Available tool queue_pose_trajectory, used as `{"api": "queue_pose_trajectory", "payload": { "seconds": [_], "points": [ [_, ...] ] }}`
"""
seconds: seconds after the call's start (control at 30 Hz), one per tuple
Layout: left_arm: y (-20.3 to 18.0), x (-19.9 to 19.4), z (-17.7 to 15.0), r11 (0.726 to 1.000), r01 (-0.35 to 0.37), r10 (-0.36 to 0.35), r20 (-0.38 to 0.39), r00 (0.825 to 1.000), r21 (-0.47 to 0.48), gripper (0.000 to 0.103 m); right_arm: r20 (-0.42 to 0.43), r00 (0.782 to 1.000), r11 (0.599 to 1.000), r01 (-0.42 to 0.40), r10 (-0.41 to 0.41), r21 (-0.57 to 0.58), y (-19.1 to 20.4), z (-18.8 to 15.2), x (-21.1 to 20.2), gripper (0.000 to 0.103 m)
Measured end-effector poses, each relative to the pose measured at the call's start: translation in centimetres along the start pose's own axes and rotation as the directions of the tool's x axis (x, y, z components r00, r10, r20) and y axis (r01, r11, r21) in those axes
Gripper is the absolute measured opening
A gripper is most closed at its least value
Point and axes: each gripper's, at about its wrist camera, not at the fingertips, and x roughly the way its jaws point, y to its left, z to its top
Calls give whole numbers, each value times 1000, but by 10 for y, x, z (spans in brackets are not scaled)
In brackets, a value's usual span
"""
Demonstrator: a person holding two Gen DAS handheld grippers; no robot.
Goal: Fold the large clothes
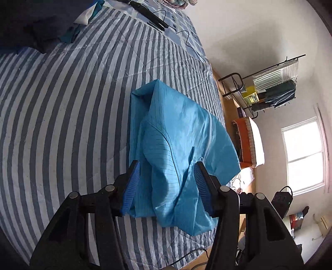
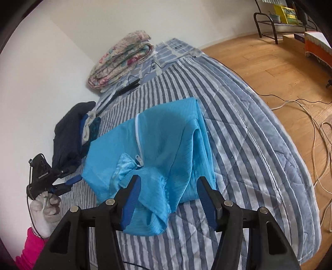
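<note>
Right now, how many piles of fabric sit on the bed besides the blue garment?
2: a folded floral quilt at the far corner by the wall, and a dark clothes heap beside the wall. Others may be hidden.

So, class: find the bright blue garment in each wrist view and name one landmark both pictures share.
Left wrist view: the blue garment lies centre frame on the striped bed cover, its near end between the fingers.
Right wrist view: the blue garment lies centre frame, its near end between the fingers.
Shared landmark: the black device with its cable on the bed beyond the garment.
</note>
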Motion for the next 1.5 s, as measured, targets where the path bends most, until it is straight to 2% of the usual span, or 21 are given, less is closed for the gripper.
{"api": "queue_pose_trajectory", "payload": {
  "seconds": [0.2, 0.3, 0.33, 0.37, 0.4, 0.43, 0.5, 0.53, 0.6, 0.67, 0.73, 0.83, 0.93, 0.97, 1.0, 1.03, 1.1, 1.2, 1.27, 1.4, 1.5],
  "points": [
    [15, 31, 15, 999, -6, 6, 3, 1000, -52, 54, -65, 998, 1000, 12, -11, 17, -16, 22, 51, 59],
    [18, 43, 17, 999, 11, -10, 8, 1000, -46, 51, -61, 998, 997, -28, 33, 75, -31, 31, 68, 58],
    [19, 45, 18, 999, 15, -15, 8, 1000, -40, 36, -62, 997, 995, -42, 48, 92, -36, 34, 73, 53],
    [19, 51, 18, 999, 23, -24, -1, 1000, -36, 27, -65, 996, 992, -57, 64, 109, -41, 37, 79, 47],
    [20, 55, 19, 999, 33, -33, -10, 999, -36, 12, -66, 994, 990, -74, 82, 118, -44, 38, 82, 31],
    [20, 58, 19, 999, 40, -41, -15, 999, -33, 8, -70, 991, 986, -105, 115, 126, -47, 39, 85, 14],
    [19, 57, 20, 998, 51, -51, -17, 999, -25, 5, -77, 985, 981, -142, 153, 131, -46, 38, 85, 1],
    [19, 55, 19, 996, 79, -79, -24, 997, -33, 3, -75, 983, 980, -155, 166, 127, -43, 38, 81, 0],
    [17, 50, 18, 993, 114, -115, -39, 993, -31, 3, -78, 974, 971, -202, 213, 127, -39, 35, 71, 0],
    [18, 48, 15, 995, 101, -101, -50, 994, 0, 3, -77, 973, 973, -210, 218, 93, -35, 30, 59, 0],
    [28, 59, 9, 999, 52, -51, -89, 995, 13, 3, -95, 981, 983, -163, 170, 80, -40, 25, 63, 0],
    [42, 79, -3, 1000, 19, -20, -133, 991, -6, 3, -148, 981, 985, -108, 128, 136, -57, 19, 85, 0],
    [30, 75, -4, 998, -14, 22, -127, 992, 69, 4, -167, 984, 997, -50, 58, 51, -48, 16, 90, 0],
    [26, 70, -3, 996, -21, 31, -124, 992, 83, 7, -174, 984, 999, -37, 42, 26, -45, 17, 88, 0],
    [23, 64, -2, 995, -33, 45, -120, 992, 95, 14, -180, 983, 1000, -30, 30, 5, -41, 18, 84, 6],
    [19, 56, -2, 993, -53, 66, -113, 991, 109, 22, -182, 983, 1000, -11, 8, -13, -40, 20, 77, 13],
    [12, 36, -4, 986, -83, 94, -69, 993, 148, 24, -147, 988, 999, 34, -40, -40, -39, 23, 58, 28],
    [2, 3, -3, 979, -83, 80, 23, 997, 188, 24, -34, 994, 991, 100, -103, -87, -30, 31, 22, 28],
    [-8, -8, 4, 976, -77, 64, 71, 995, 205, 24, 29, 995, 985, 101, -98, -141, -17, 42, 10, 28],
    [-35, 10, 32, 966, -66, 41, 106, 993, 248, 24, 40, 997, 970, 73, -65, -234, 16, 70, 34, 29],
    [-49, 43, 45, 953, -92, 67, 95, 993, 288, 24, 17, 999, 952, 53, -51, -302, 35, 86, 68, 28]
  ]
}}
